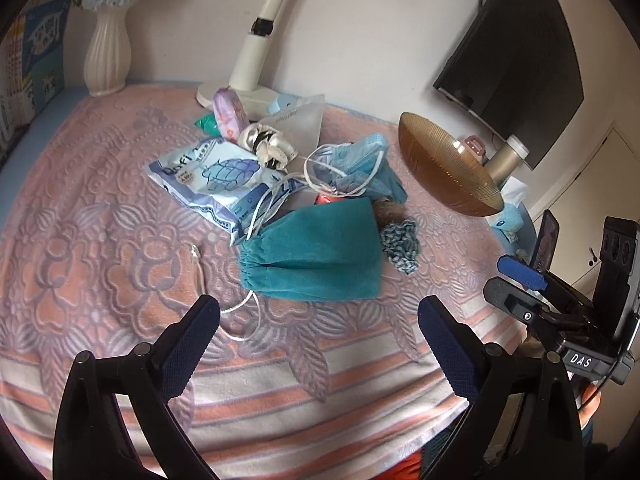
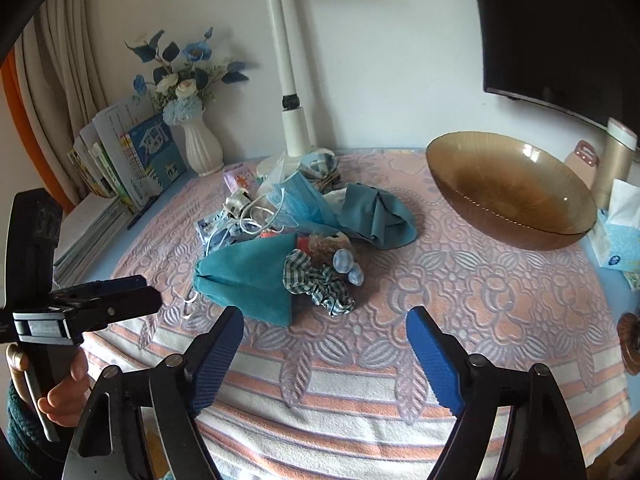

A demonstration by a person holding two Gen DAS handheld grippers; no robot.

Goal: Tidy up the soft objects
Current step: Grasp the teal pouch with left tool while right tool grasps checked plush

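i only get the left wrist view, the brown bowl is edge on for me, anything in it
Observer: The right wrist view looks into the brown bowl; the part it shows is empty.
Operator: whats tucked behind the teal pouch on the right
Observer: A checked scrunchie lies against the teal pouch, with a small fuzzy toy just behind it.
Operator: what is next to the white vase
Observer: Books lean against the wall to the left of the white vase.
Operator: is the right gripper holding anything
Observer: No, the right gripper is open over bare tablecloth, short of the pile.
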